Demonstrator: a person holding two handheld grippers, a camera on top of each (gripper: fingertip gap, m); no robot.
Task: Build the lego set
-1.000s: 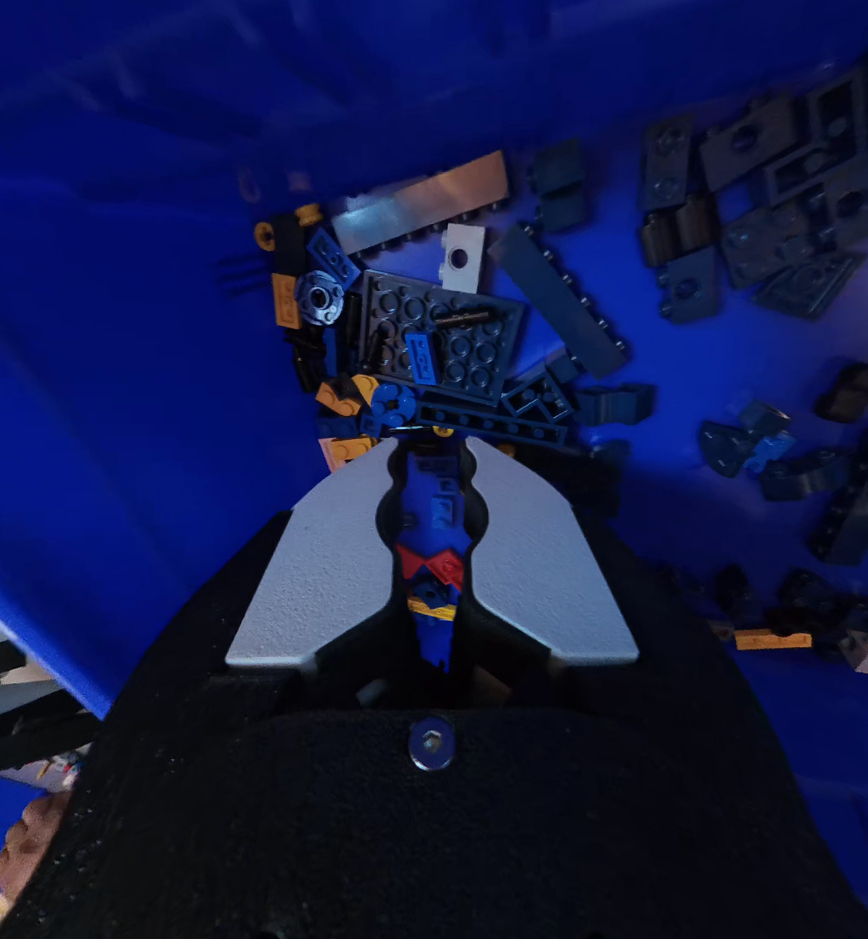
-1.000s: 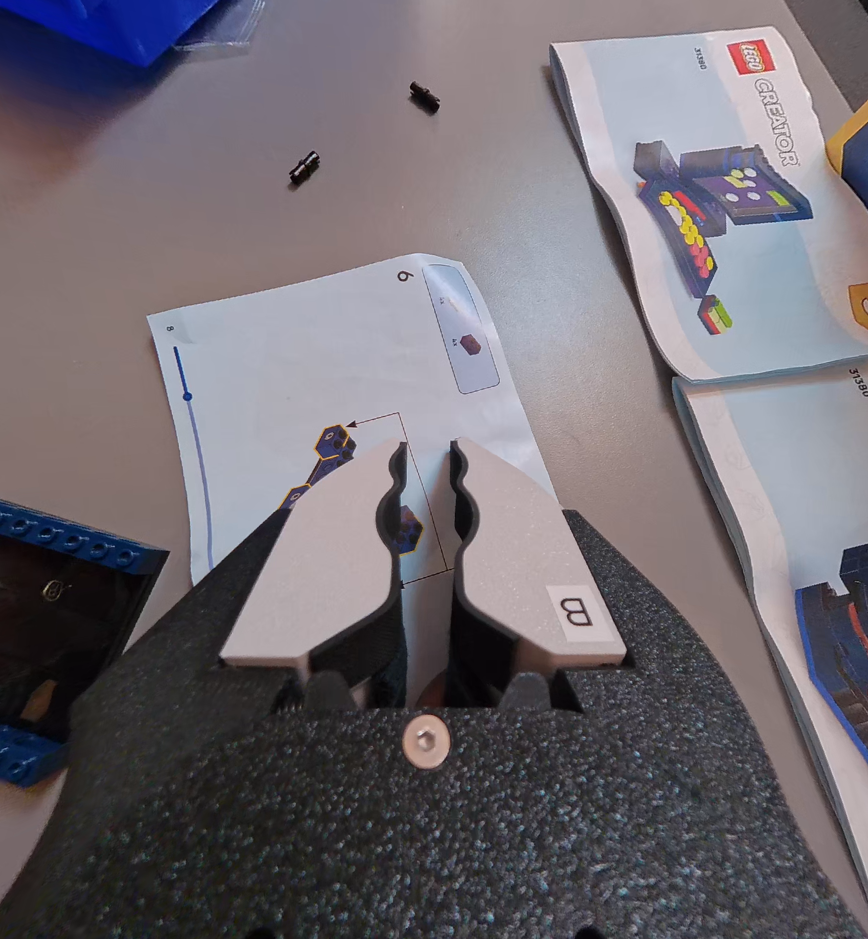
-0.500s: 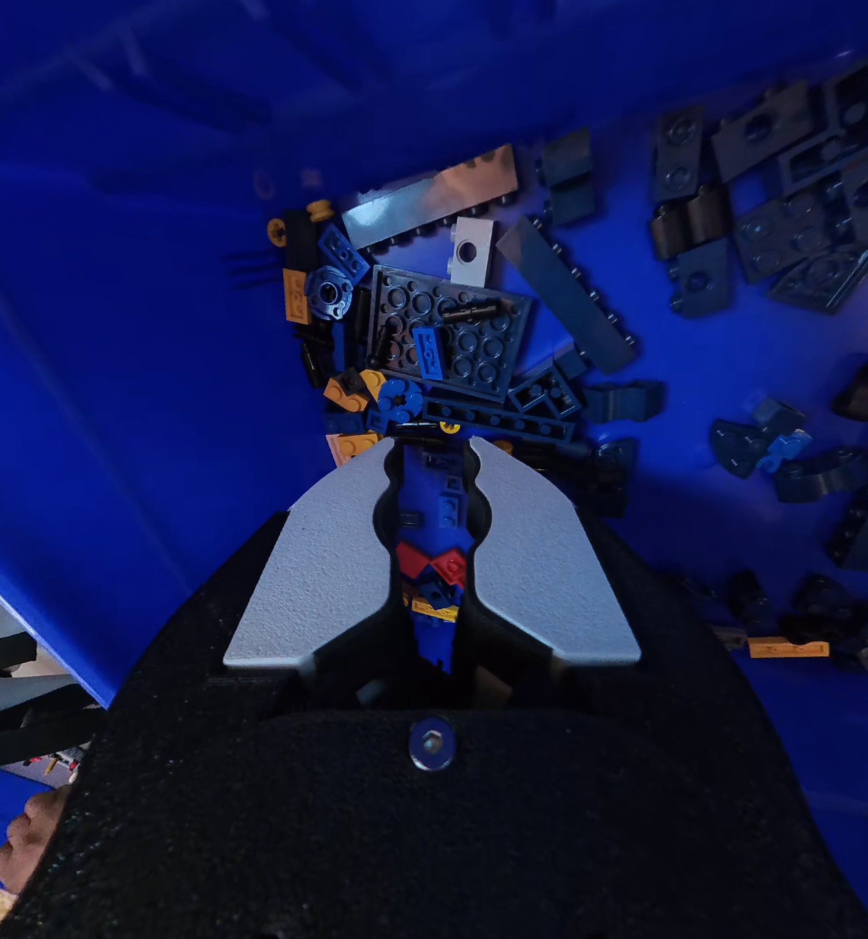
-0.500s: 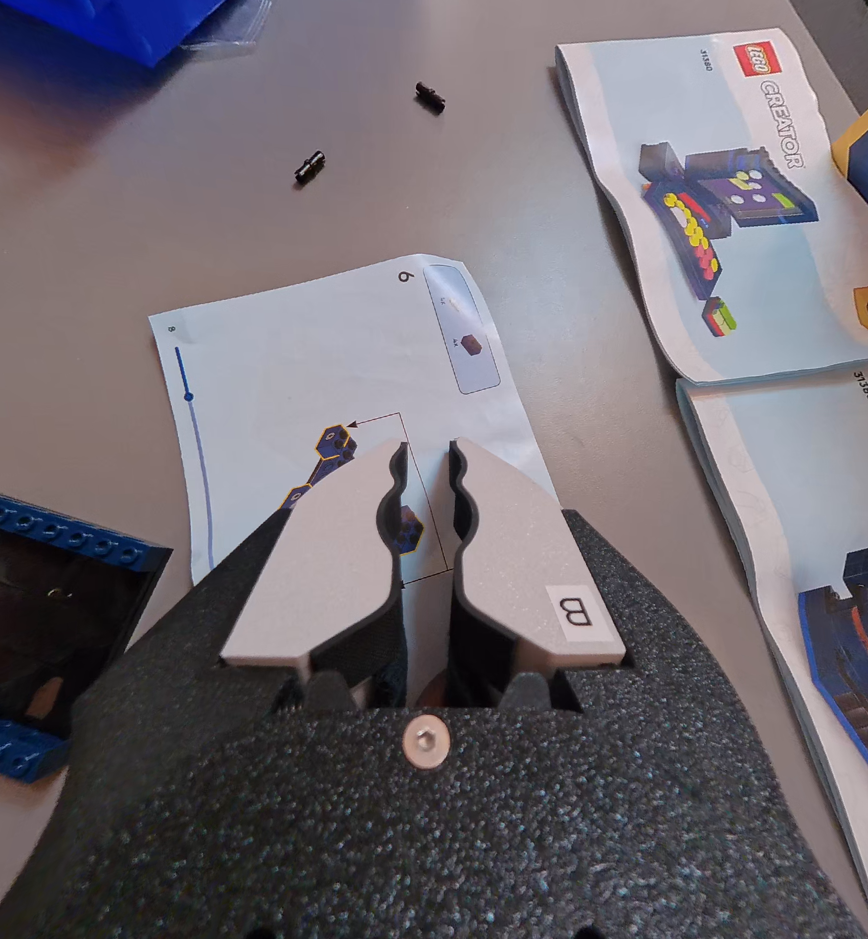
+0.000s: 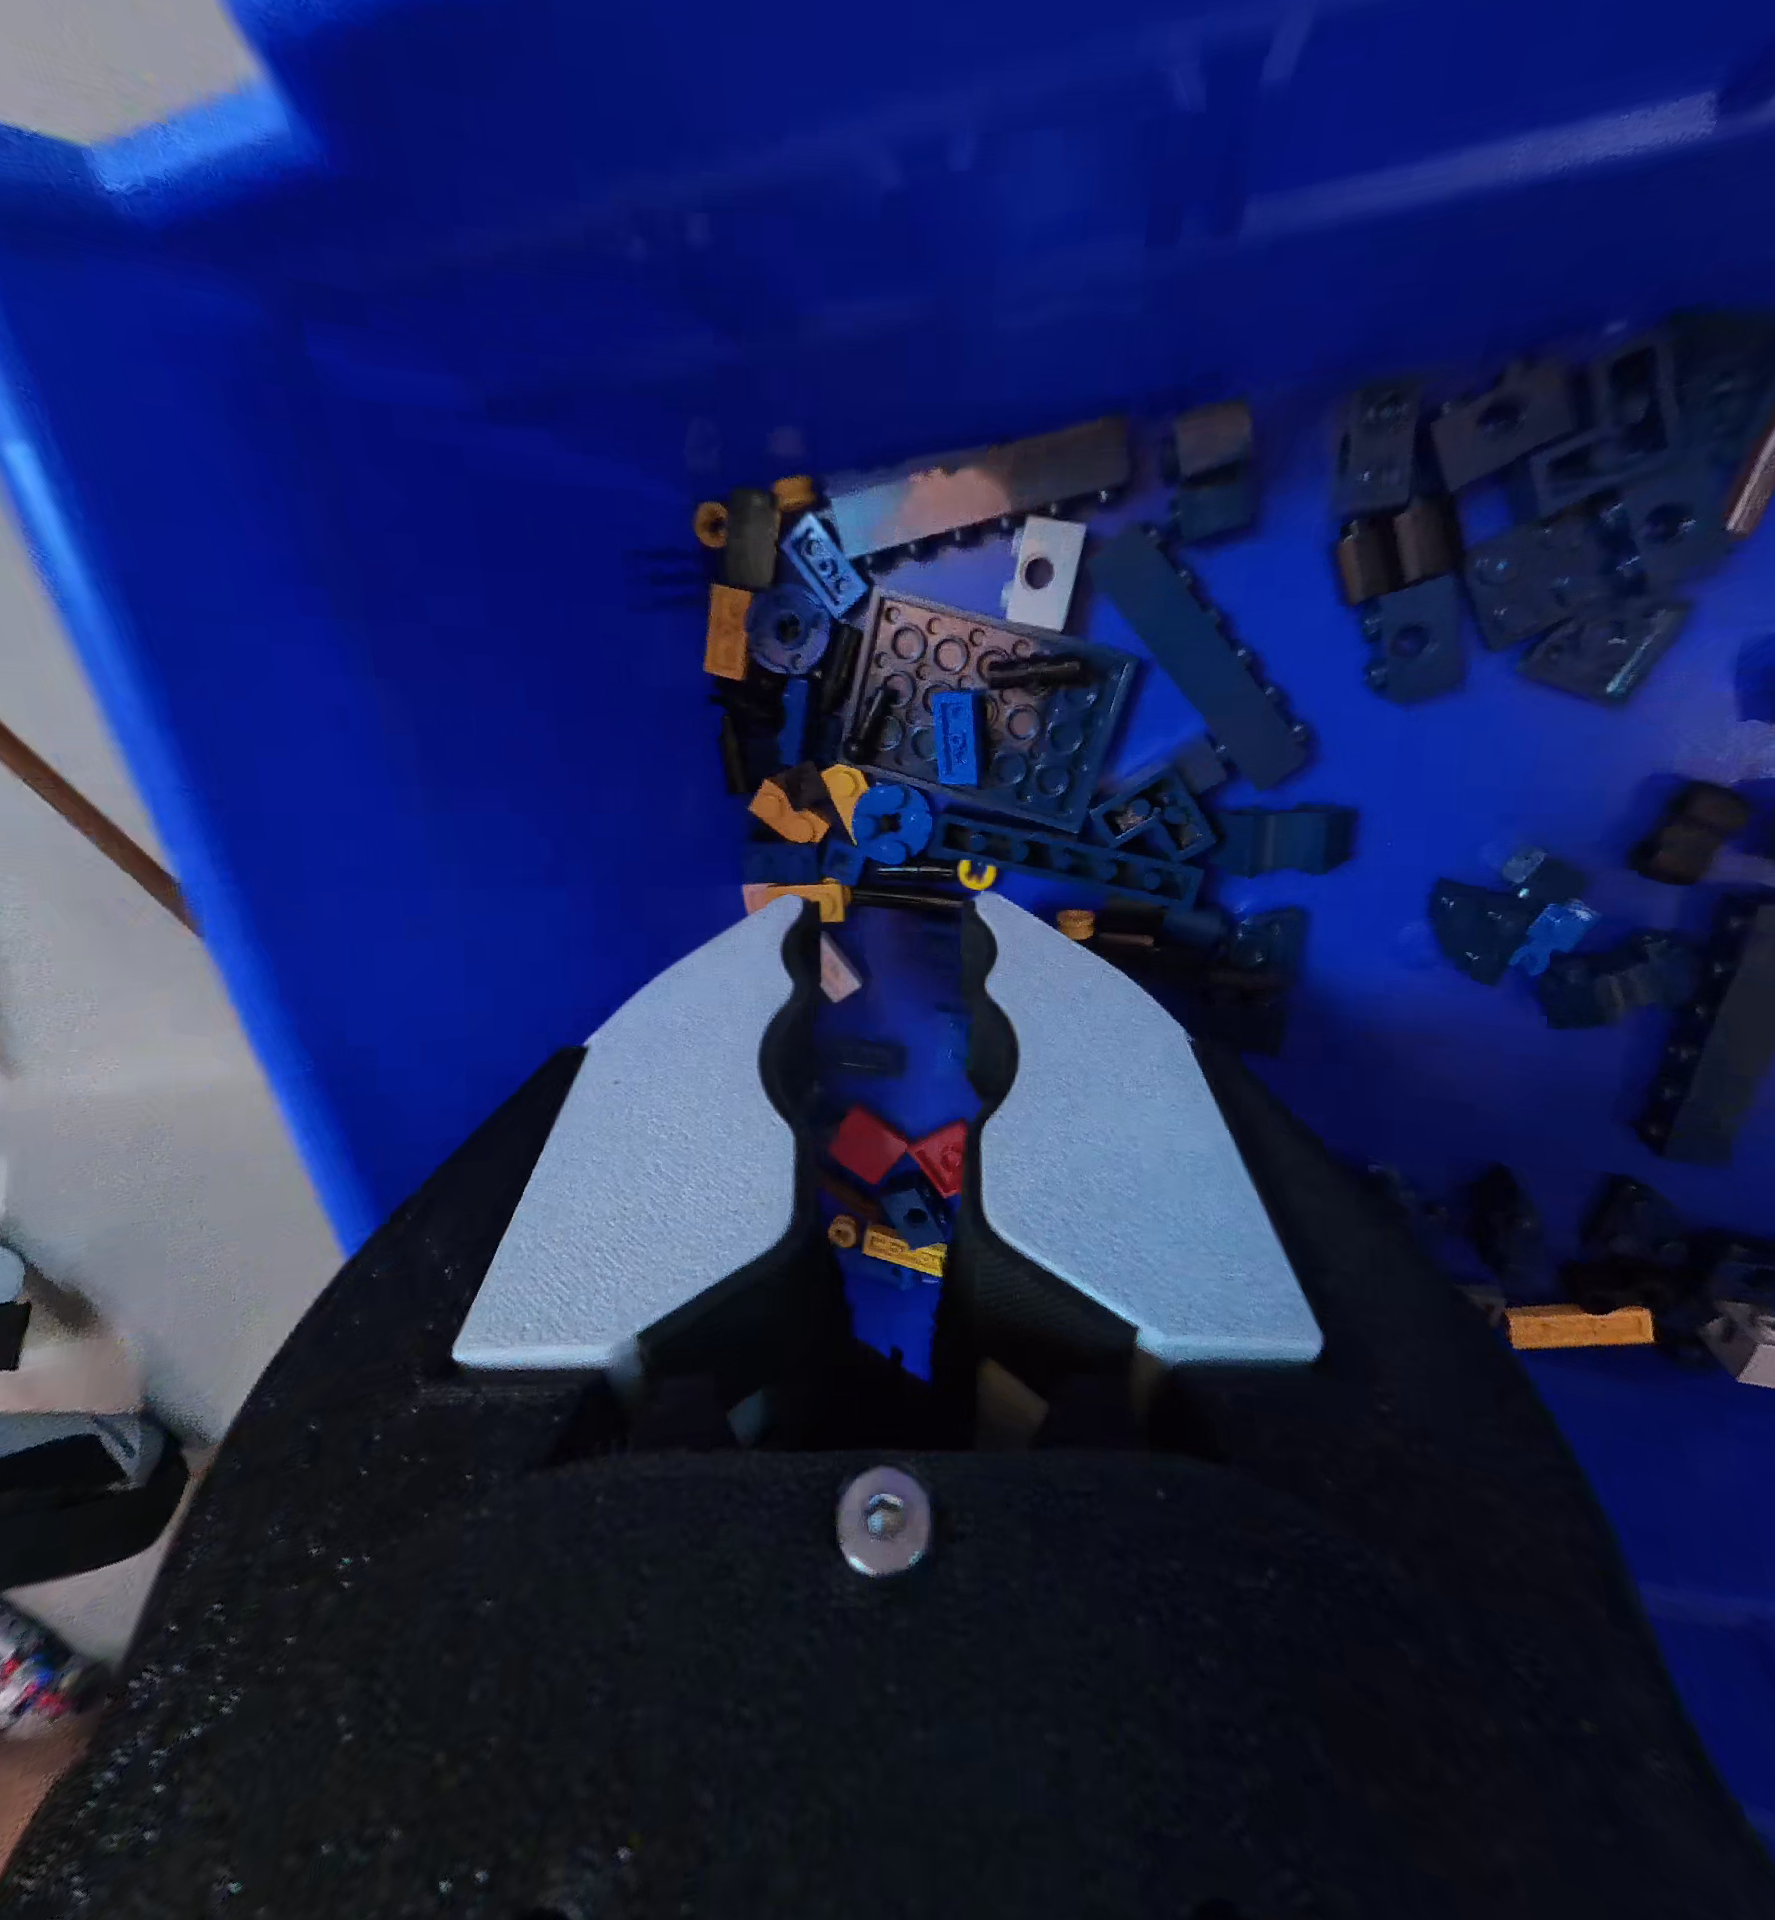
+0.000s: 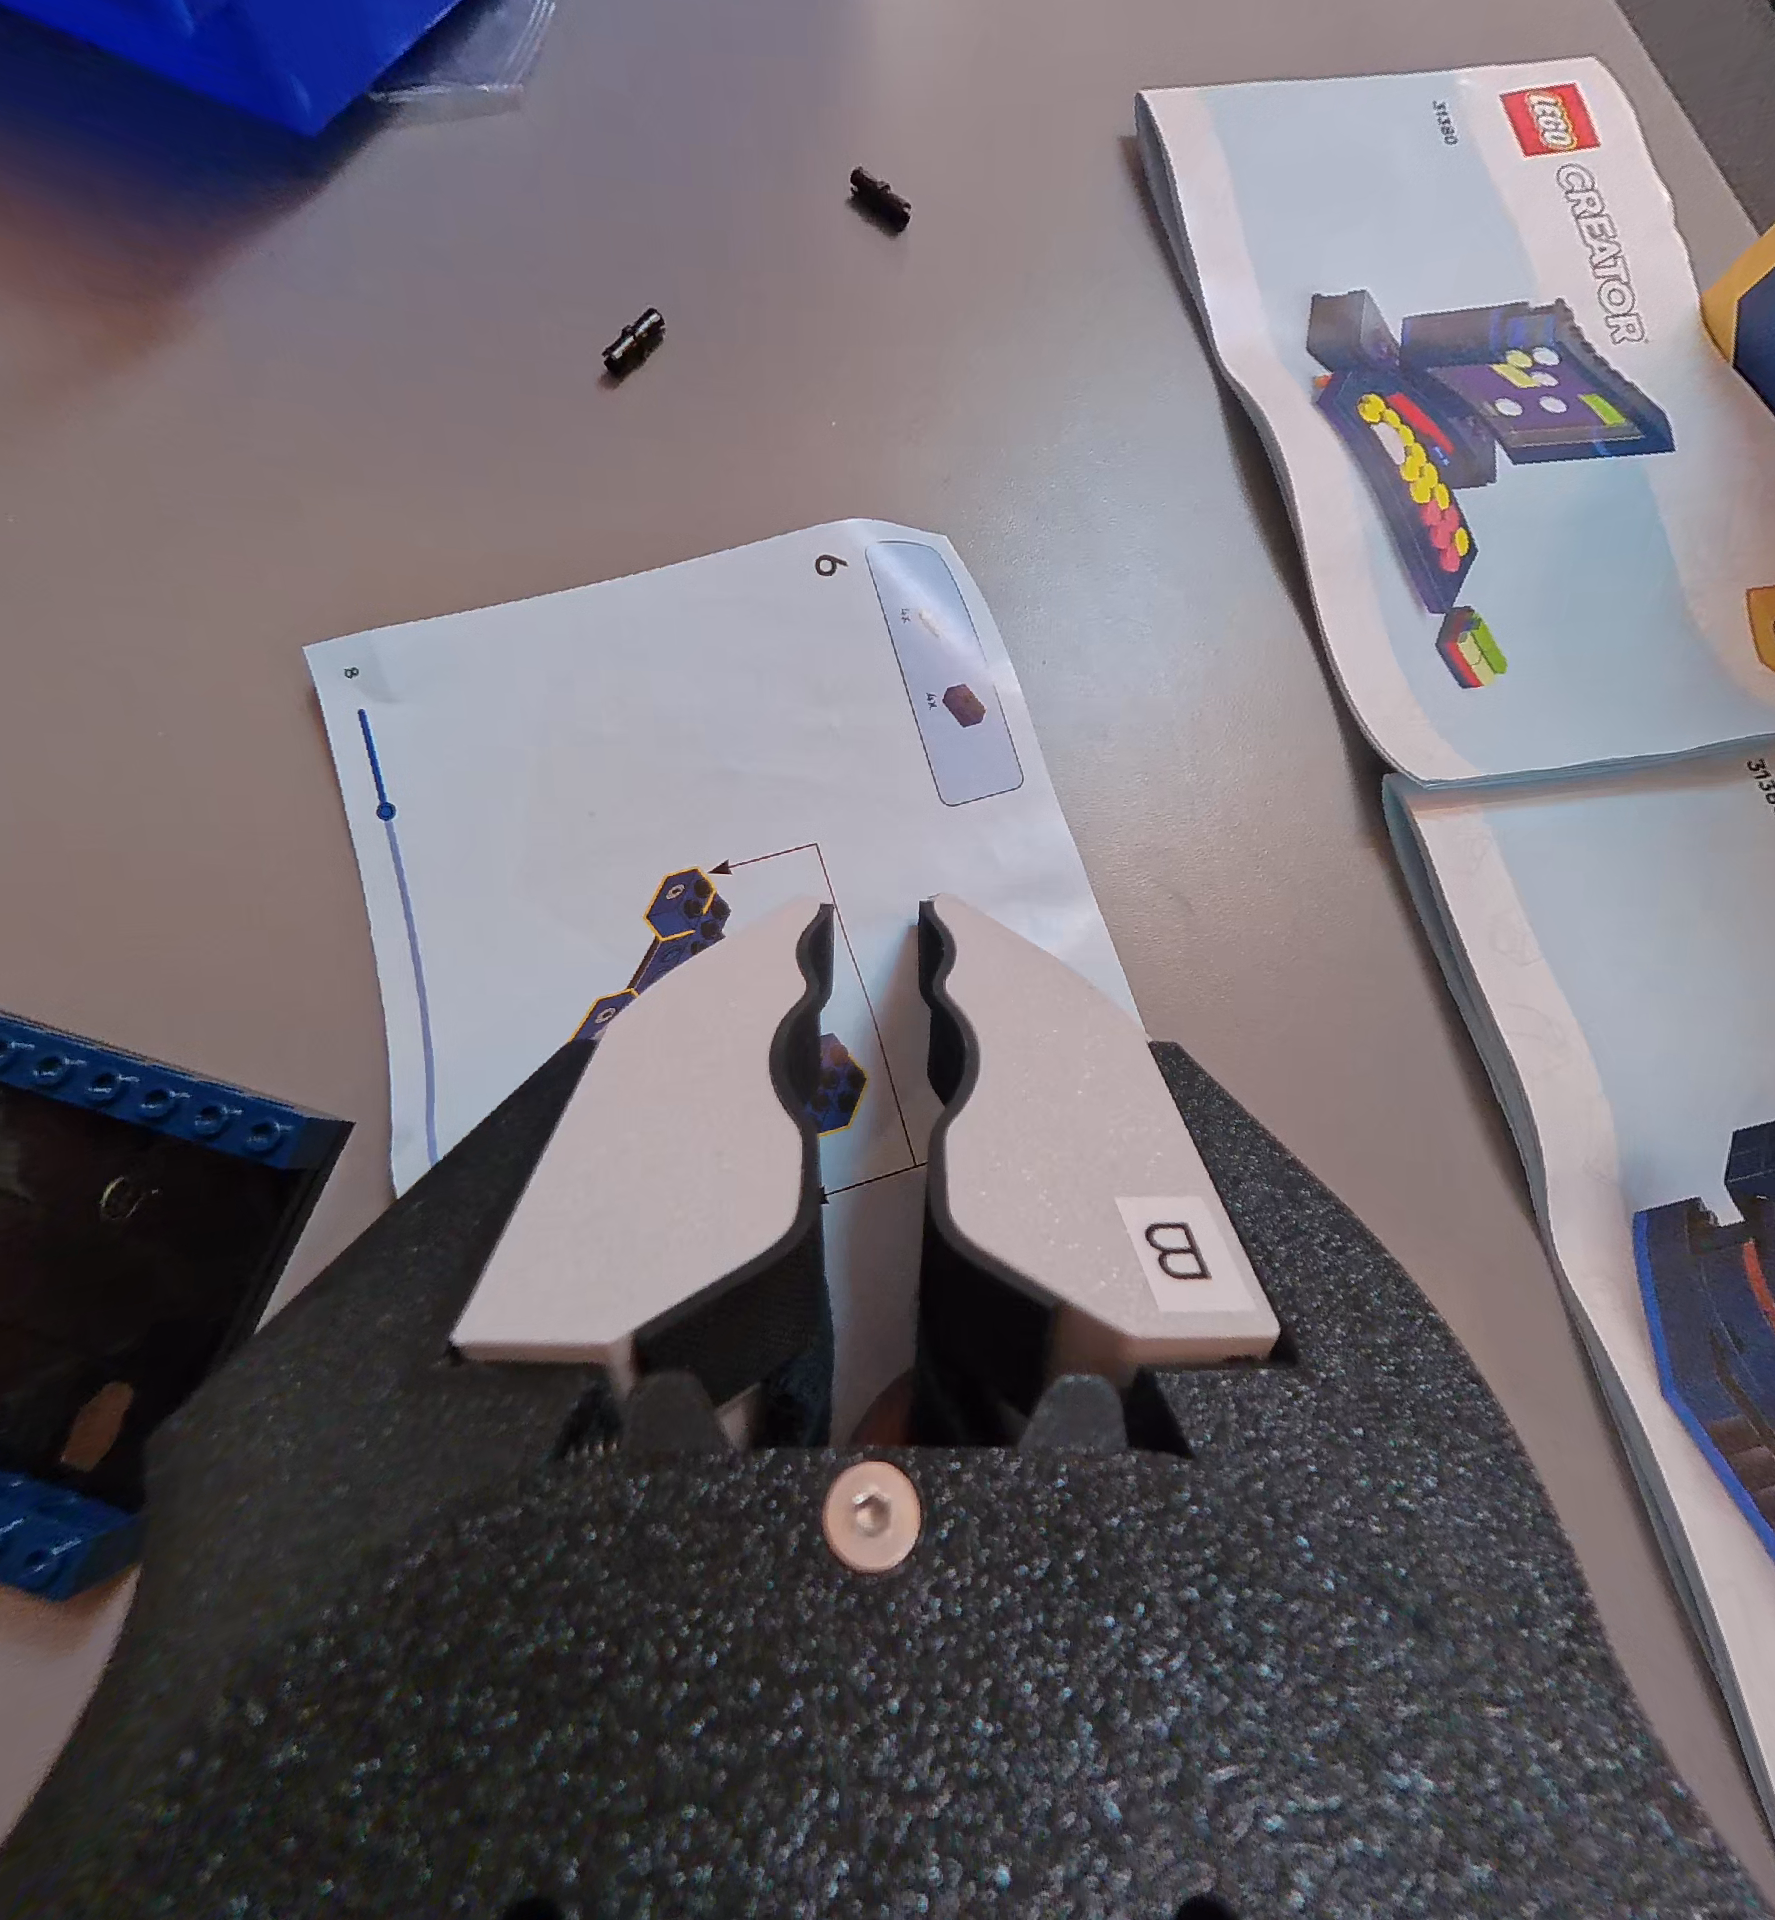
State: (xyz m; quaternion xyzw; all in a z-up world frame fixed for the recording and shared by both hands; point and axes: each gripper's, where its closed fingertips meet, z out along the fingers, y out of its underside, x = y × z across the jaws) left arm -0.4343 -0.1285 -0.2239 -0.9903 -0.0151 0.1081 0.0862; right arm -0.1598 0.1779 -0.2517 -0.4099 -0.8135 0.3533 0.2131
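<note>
Left tongs: released, jaws apart with nothing between the pads; they hang over loose bricks inside a blue bin.
Nearest to left tongs: an orange brick and thin black rods just off the tips; whether the tips touch them cannot be told.
Brick pile: a dark studded plate with a small blue brick lying on it; a blue round piece beside it; a white brick with a hole behind it.
Below the jaws: red tiles seen through the gap, partly hidden by the fingers.
Hard to make out: dark pieces at right merge in blue shadow; the picture is blurred at the left edge.
Right tongs: released, a narrow gap, nothing gripped; held above a loose instruction page on the grey surface.
Hidden: the page's lower part lies under the tongs' body.
Nearby: two black pins well beyond the page; two booklets at right, the nearer cut off; a blue-framed dark build at left, cut off by the edge.
</note>
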